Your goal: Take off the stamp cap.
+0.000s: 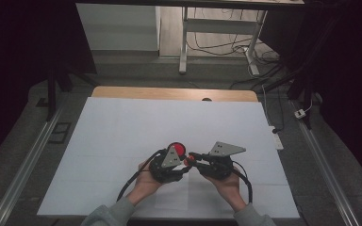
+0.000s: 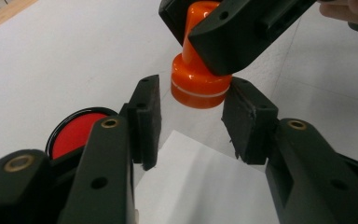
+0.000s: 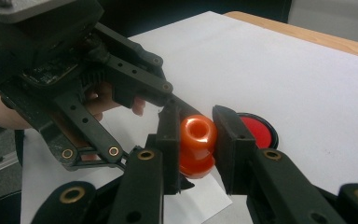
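1. Your left hand (image 1: 147,181) holds the left gripper (image 1: 181,165) low over the white sheet (image 1: 122,136) that covers the table (image 1: 169,92), pointing toward the right gripper.
2. Just beyond the left gripper's left jaw lies the red ink pad (image 2: 77,128), a round red disc in a black rim, flat on the sheet. In the high view it sits at the far edge of that gripper's grey plate.
3. The left gripper's jaws are spread, with neither pad pressing on anything. In the left gripper view the wide base of the orange stamp (image 2: 196,81) hangs just ahead of the gap between the pads, close to both; whether either pad touches it you cannot tell.
4. Below that gap, a separate white paper (image 2: 200,182) lies on the sheet, one corner pointing up between the jaws.
5. The orange stamp is clear of the sheet, carried between the two grippers. Its rounded knob sits between the right gripper's pads and its base points toward the left gripper.
6. The right gripper (image 3: 196,133) is pinching the stamp's knob, one pad on each side.
7. Your right hand (image 1: 228,186) holds the right gripper, pointing left toward the left gripper, so the two sets of jaws meet nose to nose.
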The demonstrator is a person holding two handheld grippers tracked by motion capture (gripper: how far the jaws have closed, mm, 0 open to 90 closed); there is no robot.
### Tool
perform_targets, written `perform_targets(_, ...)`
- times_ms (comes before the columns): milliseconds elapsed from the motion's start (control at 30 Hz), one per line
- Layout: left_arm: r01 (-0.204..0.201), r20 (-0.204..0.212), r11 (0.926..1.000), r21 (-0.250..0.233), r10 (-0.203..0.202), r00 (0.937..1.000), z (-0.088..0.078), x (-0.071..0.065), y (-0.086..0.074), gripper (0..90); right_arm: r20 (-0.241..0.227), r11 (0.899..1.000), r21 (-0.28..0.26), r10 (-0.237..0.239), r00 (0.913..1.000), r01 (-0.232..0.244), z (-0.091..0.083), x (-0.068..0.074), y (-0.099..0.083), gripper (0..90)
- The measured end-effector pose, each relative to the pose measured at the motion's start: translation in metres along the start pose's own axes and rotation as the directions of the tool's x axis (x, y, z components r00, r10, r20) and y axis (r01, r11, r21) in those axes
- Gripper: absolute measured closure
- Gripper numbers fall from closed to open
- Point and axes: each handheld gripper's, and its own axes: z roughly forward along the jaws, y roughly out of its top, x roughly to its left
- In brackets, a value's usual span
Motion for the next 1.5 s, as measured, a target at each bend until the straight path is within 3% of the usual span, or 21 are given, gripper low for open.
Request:
perform_targets(433,-0.016,0.007,0.9998,0.008,0.016,0.9998,0.0005,-0.0009,-0.0005,63.4,-0.009,1.000,0.000,0.004,0.9999,-0.004,0.0008,0.0002,-0.0004,71.9)
perform_targets(1133,-0.038,0.004,0.9991,0.017,0.038,0.9993,0.0004,-0.0011,-0.0011,65.0,-0.010,1.000,0.002,0.003,0.9999,-0.003,0.0014,0.0004,-0.0012,71.9)
perform_targets(1500,-0.040,0.022,0.9988,0.028,0.039,0.9990,0.0013,0.0002,-0.0025,65.4,-0.012,1.000,0.014,-0.013,0.9998,0.013,0.0027,0.0015,-0.0016,72.1)
